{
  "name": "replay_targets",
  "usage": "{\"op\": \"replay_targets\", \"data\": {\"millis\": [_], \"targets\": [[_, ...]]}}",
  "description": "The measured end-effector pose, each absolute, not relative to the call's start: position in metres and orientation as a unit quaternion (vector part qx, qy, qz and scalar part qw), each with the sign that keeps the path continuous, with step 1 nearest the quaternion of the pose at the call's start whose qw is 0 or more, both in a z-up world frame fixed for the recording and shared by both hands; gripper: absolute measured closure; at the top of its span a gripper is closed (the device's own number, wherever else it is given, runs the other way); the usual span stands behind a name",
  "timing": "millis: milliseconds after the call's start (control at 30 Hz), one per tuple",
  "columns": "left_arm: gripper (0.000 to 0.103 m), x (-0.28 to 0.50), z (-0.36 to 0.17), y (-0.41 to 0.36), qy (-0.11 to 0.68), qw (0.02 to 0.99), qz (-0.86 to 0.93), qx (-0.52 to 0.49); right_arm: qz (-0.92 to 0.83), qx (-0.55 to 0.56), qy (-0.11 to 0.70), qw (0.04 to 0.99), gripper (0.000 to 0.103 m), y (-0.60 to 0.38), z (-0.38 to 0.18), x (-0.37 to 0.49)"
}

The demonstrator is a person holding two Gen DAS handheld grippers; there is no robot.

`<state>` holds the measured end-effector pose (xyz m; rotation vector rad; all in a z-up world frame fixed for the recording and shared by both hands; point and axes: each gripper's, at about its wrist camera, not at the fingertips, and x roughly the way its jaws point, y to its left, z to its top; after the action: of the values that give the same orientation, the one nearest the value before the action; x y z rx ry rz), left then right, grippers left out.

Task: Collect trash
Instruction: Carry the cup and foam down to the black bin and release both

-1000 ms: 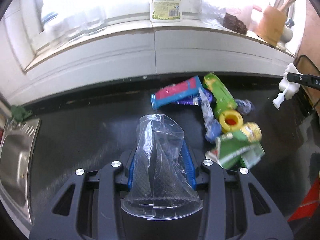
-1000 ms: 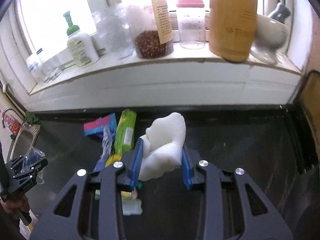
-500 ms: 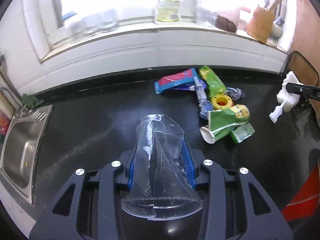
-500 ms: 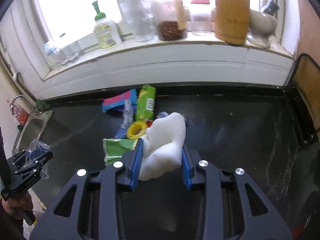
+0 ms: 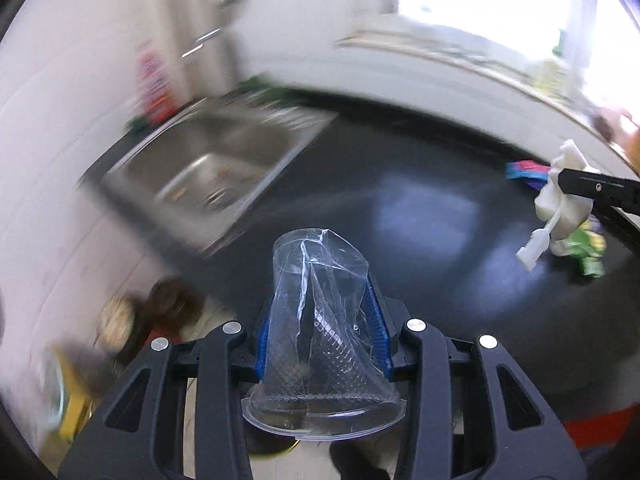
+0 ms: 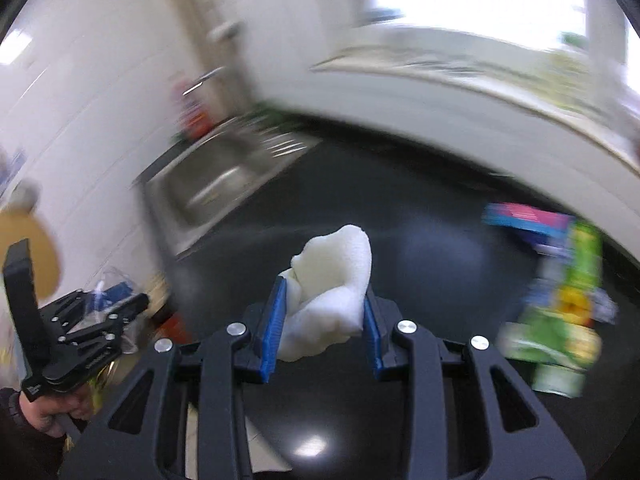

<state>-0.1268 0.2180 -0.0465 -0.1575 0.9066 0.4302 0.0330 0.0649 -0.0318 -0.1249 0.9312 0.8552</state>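
Views have swung hard left since a second ago: both wrist cameras were facing the window sill and the trash pile, now they face the sink (image 5: 208,176) end of the black counter (image 5: 400,208), heavily blurred. Both hands are mid-sweep, carrying loads away from the pile.

Left gripper (image 5: 320,320): jaws clamped on the crushed clear plastic cup (image 5: 320,312), same grip as before. Right gripper (image 6: 320,312): jaws clamped on the white foam wad (image 6: 328,292), no change in grip.

Remaining trash (image 6: 560,300) (green packets, pink/blue wrapper, yellow ring) sits on the counter, now at the far right of the right view, well apart from both grippers.

Read: pick step done for these two items, transport underway, likely toward a bin off the counter's left edge. Something blurred on the floor there (image 5: 120,320), can't tell what. At least one more trip needed.
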Motion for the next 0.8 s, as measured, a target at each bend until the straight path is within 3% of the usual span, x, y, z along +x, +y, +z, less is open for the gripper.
{"op": "replay_targets", "data": {"millis": [333,800], "targets": [[0.064,-0.277,-0.116,0.31,0.455,0.813,0.305,-0.198,0.549,-0.208,0.466,0.662,0.068,0.258,-0.111,-0.109],[0.064,-0.29,-0.214,0.328,0.476,0.807,0.245,-0.25,0.522,-0.31,0.507,0.612,0.067,0.344,-0.215,-0.151]]}}
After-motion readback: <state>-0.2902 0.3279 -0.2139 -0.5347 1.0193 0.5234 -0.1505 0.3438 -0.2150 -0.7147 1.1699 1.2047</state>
